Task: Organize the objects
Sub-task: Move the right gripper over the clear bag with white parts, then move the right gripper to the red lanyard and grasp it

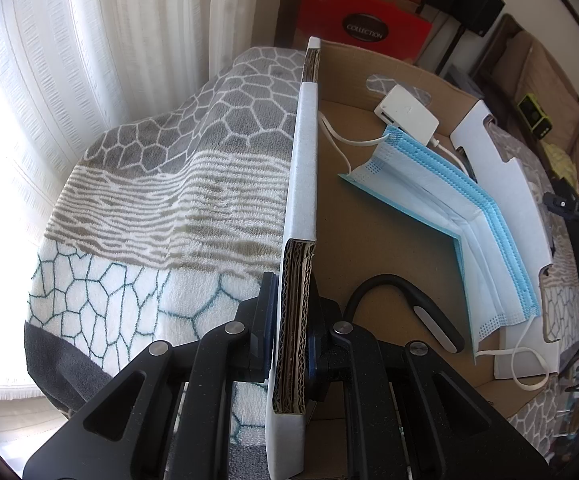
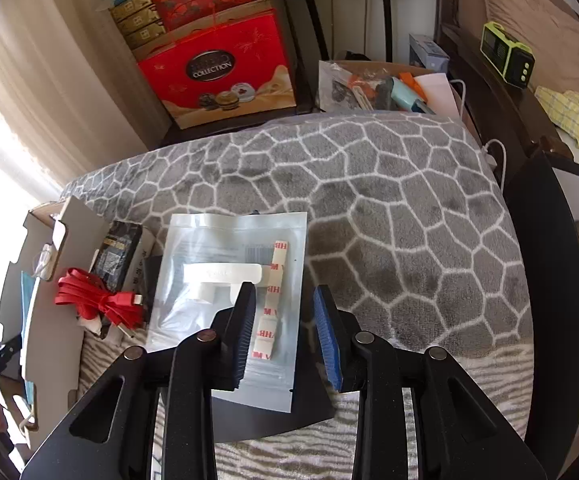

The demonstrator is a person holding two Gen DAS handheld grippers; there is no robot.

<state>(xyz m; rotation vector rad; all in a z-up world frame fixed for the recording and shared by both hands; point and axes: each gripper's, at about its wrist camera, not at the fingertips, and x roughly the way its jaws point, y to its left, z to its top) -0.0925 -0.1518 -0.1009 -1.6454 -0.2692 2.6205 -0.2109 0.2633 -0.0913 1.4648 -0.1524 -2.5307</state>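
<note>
My left gripper (image 1: 293, 292) is shut on the near side wall of a white cardboard box (image 1: 301, 184). Inside the box lie a stack of blue face masks (image 1: 485, 240), a white adapter with its cord (image 1: 407, 114) and a black curved gadget (image 1: 389, 292). In the right wrist view my right gripper (image 2: 284, 290) stands open just above a clear zip bag (image 2: 217, 264) holding a white plastic part and adhesive strips. The bag's right edge lies below the gap between the pads. The bag rests on a flat black item (image 2: 257, 416).
A red cable bundle (image 2: 97, 300) and a dark packet (image 2: 115, 256) lie between the bag and the box (image 2: 49, 320). Everything sits on a grey patterned blanket (image 2: 389, 220). Red gift boxes (image 2: 217, 68) and a carton of clutter (image 2: 369, 84) stand beyond the edge.
</note>
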